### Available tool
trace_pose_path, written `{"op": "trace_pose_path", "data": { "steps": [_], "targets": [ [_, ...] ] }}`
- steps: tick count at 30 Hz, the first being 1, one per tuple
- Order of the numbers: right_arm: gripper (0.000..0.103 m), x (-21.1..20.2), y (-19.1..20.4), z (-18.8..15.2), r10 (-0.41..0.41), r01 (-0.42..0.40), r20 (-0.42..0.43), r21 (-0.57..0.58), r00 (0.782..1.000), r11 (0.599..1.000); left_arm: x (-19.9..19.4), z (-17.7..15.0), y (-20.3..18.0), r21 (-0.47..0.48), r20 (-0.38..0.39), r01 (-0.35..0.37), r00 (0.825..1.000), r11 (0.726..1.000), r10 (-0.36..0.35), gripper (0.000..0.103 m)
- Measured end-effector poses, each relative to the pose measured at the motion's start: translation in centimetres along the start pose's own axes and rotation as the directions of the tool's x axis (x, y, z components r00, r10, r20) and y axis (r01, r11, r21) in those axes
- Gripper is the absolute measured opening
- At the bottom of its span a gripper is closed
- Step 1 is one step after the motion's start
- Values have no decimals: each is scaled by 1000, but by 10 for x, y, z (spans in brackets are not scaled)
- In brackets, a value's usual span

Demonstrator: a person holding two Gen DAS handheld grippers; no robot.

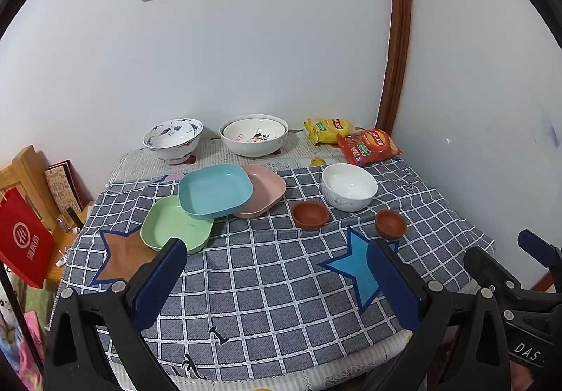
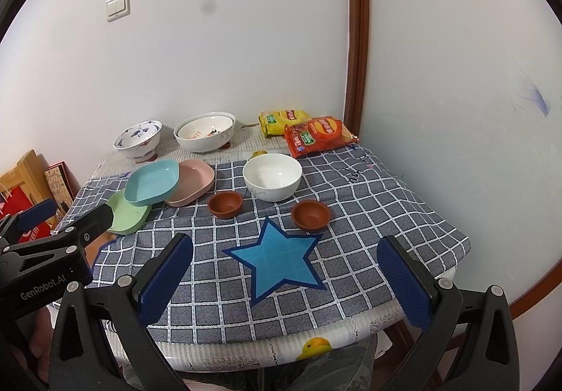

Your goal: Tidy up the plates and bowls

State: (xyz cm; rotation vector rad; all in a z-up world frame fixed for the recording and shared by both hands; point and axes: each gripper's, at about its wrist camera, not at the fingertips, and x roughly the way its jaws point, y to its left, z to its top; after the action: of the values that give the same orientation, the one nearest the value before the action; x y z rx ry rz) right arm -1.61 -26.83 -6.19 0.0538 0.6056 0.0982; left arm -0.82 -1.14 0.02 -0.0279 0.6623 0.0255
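Hovering wide open, both: left gripper (image 1: 277, 263), right gripper (image 2: 285, 259). Blue plate (image 1: 215, 190) lies tilted across green plate (image 1: 174, 226) and pink plate (image 1: 264, 190); looks light, stiff, slick, so pinch its rim.

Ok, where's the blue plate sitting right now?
In both views the blue plate lies left of centre on the checked tablecloth, propped across the green plate and the pink plate, in front of the blue-patterned bowl.
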Motion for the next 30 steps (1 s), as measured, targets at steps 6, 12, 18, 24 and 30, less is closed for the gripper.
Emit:
{"op": "trace_pose_path", "data": {
  "steps": [6,12,18,24,30],
  "targets": [
    [103,1,0,0,1,-1,-3,-1,1000,1000,2,1,0,0,-4,4,1000,1000,-4,103],
    [103,3,-1,0,11,-11,-4,0,1000,1000,6,4,-1,12,-4,3,1000,1000,-3,103],
    [103,13,-2,3,4,-4,-26,-1,1000,1000,16,7,0,7,-21,10,1000,1000,-10,103],
    [103,24,-4,7,-11,11,-50,-1,999,1000,27,11,0,7,-36,14,999,1000,-13,103],
    [103,39,-3,12,-17,17,-74,2,997,1000,35,24,-5,40,-34,-5,999,999,7,103]
  ]
}}
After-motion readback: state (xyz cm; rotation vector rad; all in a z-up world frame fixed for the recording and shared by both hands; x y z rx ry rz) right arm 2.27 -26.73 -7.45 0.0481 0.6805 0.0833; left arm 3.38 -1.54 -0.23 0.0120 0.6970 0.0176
